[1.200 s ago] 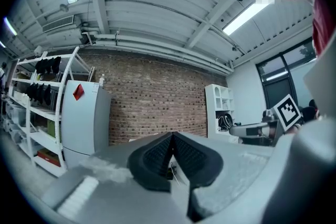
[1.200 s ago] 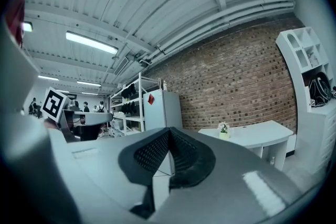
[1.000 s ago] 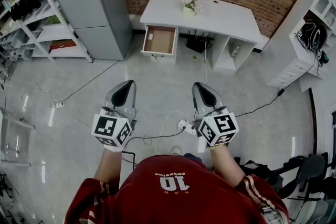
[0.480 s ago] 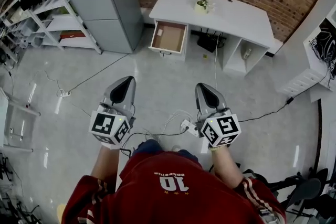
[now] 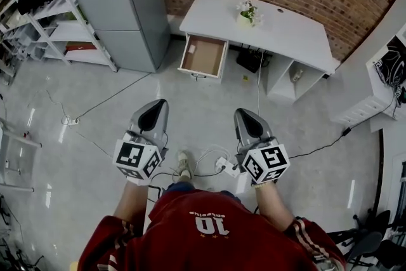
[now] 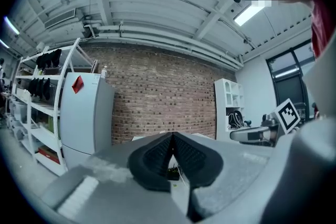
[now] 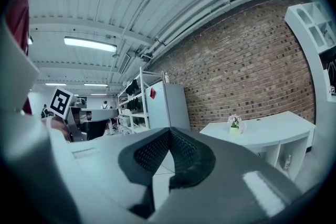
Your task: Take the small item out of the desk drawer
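Observation:
A white desk (image 5: 279,25) stands against the brick wall, well ahead of me. Its wooden drawer (image 5: 203,56) is pulled open on the left side. A small pale speck shows near the drawer's far left corner, too small to identify. My left gripper (image 5: 153,112) and right gripper (image 5: 248,121) are held side by side over the floor, far short of the desk. Both are shut with nothing between the pads. In the left gripper view the left gripper's (image 6: 171,139) jaws meet in front of the wall. In the right gripper view the right gripper (image 7: 168,134) is also shut and the desk (image 7: 262,128) lies to the right.
A tall grey cabinet (image 5: 124,3) stands left of the desk, with white shelves (image 5: 44,16) beyond it. A flower pot (image 5: 246,13) sits on the desktop. Cables and a power strip (image 5: 222,167) lie on the floor by my foot (image 5: 184,165). White shelving (image 5: 380,79) stands at the right.
The view has shifted toward the desk as the person steps forward; a foot now shows between the grippers. Both grippers stay shut and side by side.

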The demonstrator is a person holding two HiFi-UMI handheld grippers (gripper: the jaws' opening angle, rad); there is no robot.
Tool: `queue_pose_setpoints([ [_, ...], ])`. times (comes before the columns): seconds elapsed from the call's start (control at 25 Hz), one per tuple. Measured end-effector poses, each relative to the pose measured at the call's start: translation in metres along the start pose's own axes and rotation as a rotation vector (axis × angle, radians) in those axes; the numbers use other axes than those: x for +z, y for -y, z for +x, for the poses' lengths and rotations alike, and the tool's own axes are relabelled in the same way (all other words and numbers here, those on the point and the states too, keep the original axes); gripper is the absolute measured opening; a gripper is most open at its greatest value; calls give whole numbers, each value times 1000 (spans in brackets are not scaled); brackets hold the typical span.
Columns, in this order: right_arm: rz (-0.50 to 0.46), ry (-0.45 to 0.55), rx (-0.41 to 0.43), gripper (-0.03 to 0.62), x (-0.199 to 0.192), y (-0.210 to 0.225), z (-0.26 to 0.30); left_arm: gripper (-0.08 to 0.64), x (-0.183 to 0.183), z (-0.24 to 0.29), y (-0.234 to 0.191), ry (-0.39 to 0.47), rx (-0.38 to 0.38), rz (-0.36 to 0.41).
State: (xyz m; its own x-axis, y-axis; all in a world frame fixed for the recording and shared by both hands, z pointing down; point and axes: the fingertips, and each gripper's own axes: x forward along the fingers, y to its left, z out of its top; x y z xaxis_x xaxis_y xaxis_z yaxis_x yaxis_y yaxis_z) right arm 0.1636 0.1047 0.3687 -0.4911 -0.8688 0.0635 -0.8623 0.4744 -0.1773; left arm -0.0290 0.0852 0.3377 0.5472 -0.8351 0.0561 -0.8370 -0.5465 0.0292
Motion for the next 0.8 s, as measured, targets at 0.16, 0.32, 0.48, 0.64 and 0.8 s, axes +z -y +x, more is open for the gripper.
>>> queue_pose_setpoints([
  [0.16, -26, -3, 7, -8, 12, 7, 55, 3, 2, 35, -40, 7, -5, -2],
  [0.32, -41, 0, 22, -8, 23, 9, 116, 3, 1, 68, -88, 2, -12, -21],
  [0.48, -48, 14, 24, -8, 35, 10, 166, 3, 4, 96, -133, 6, -15, -28],
  [0.64, -63, 27, 4, -8, 48, 16, 208, 3, 10, 122, -167, 16, -40, -33],
  [0.8, -74, 51, -15, -8, 59, 17, 238, 3, 14, 142, -195, 27, -69, -24],
])
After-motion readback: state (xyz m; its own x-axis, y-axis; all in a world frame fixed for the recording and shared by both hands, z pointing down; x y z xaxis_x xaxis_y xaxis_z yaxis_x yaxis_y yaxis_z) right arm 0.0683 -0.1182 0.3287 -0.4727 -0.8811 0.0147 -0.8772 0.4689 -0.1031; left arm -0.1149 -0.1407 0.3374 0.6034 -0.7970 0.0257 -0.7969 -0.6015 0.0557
